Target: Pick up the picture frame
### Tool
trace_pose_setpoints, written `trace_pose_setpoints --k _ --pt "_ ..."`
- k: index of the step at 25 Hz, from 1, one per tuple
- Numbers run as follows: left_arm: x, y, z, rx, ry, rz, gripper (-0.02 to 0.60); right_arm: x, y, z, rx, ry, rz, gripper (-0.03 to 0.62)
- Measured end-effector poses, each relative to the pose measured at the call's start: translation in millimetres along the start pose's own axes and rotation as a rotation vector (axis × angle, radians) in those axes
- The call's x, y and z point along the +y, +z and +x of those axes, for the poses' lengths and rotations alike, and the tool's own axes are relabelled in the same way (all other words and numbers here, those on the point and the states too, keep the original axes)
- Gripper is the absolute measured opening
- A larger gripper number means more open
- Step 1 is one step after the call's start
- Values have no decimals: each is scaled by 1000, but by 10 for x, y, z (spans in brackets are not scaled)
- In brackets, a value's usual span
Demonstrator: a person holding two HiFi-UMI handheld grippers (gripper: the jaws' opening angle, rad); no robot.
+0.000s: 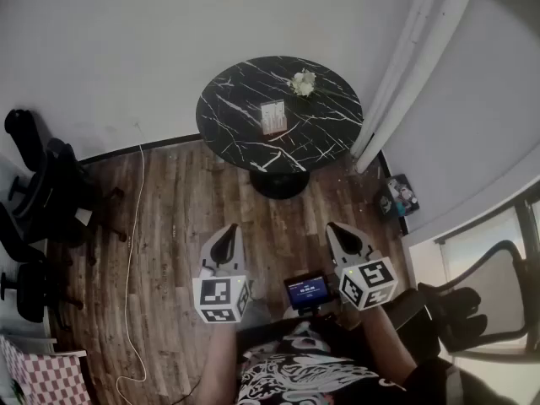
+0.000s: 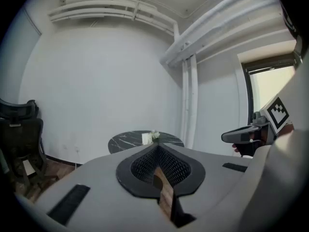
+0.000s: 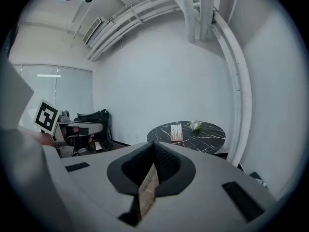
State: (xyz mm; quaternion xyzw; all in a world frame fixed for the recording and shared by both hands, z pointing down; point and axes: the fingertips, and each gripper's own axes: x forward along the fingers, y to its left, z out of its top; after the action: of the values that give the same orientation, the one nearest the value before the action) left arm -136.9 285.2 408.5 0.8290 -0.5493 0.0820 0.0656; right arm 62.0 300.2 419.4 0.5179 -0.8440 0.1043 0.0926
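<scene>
Left gripper [image 1: 229, 236] and right gripper [image 1: 344, 233] hung near level, jaws shut on nothing, well apart from the picture frame [image 1: 273, 117] on the marble tabletop [image 1: 232, 99], probably a pre-approach carry.

This looked like a sparsely furnished office or meeting room. The walls [image 1: 110, 49] were bare and white, the floor [image 1: 177, 218] was wood plank, and white pipes [image 2: 111, 8] ran exposed under the ceiling. Black office chairs [image 1: 42, 184] stood bunched together at the left of the head view, and another chair [image 1: 460, 310] stood near the window [image 2: 270, 86]. A round table [image 1: 329, 133] with a black marble top stood close to the far wall, carrying a small frame [image 1: 273, 116] and flowers [image 1: 303, 82]. A loose white cable [image 1: 131, 251] trailed over the floor.
</scene>
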Motion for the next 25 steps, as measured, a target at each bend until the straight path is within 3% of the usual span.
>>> trace_pose_setpoints --k 7,16,19,25 --pt "-55 -8 69 5 5 5 14 -60 -45 9 3 9 -11 17" --pt "-251 -93 157 25 38 79 14 -212 -113 -125 -24 35 68 18" --pt "-469 -94 235 9 15 67 14 -369 -172 -274 -19 17 87 18" --pt "-469 -30 231 5 -3 73 14 -384 -105 -218 -35 4 98 18"
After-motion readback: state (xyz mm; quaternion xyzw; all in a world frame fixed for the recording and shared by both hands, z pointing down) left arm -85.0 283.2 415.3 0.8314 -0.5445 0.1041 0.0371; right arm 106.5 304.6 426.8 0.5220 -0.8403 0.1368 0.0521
